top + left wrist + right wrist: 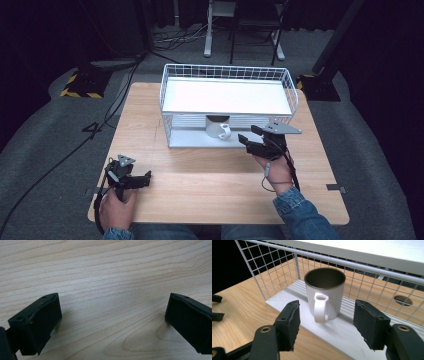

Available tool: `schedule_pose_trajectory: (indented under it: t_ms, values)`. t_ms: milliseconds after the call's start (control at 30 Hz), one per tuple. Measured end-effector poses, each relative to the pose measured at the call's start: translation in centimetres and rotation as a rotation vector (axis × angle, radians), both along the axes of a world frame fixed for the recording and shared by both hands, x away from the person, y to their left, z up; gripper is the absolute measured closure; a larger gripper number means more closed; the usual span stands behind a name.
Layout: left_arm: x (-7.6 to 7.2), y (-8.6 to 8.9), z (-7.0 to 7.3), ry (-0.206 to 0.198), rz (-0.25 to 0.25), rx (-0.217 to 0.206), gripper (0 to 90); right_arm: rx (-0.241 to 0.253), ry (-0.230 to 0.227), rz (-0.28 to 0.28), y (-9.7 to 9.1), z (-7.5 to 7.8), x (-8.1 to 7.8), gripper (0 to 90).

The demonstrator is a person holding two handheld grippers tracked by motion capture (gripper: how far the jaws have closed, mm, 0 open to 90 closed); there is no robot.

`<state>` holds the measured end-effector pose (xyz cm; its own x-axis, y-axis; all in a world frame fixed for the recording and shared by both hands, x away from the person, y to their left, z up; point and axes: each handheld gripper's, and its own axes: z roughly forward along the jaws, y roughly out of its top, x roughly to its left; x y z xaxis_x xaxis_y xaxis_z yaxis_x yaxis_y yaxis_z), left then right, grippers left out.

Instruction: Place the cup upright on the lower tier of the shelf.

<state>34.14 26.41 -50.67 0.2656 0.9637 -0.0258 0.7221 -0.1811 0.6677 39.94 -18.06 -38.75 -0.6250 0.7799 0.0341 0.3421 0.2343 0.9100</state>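
Right gripper lines up on the mug, left gripper idles low on the table.

The wooden table has bare boards across its near half, no writing legible anywhere. At 12 o'clock the white wire rack stands, and the white mug sits upright on its lower shelf near the front edge, handle toward the right gripper, whose jaws are spread wide, grasping nothing. At 8 o'clock the left gripper rests, released, over bare wood.
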Motion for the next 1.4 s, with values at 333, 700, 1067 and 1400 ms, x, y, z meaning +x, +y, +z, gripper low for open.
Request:
schedule_pose_trajectory:
  t_ms: [333,700,1067,1400]
  values:
    - [0.0,0.0,0.0,0.0,0.0,0.0,1.0,-0.058,-0.021,0.011,-3.2,-0.3,-1.5,26.6]
    - [0.0,0.0,0.0,0.0,0.0,0.0,1.0,-0.058,0.045,-0.019,-7.2,-1.0,-2.5,19.3]
    - [0.0,0.0,0.0,0.0,0.0,-0.001,1.0,-0.08,0.103,-0.087,-11.4,-2.7,-3.4,18.3]
    - [0.0,0.0,0.0,0.0,0.0,0.0,1.0,-0.099,0.182,-0.126,-14.6,-6.0,-3.3,16.0]
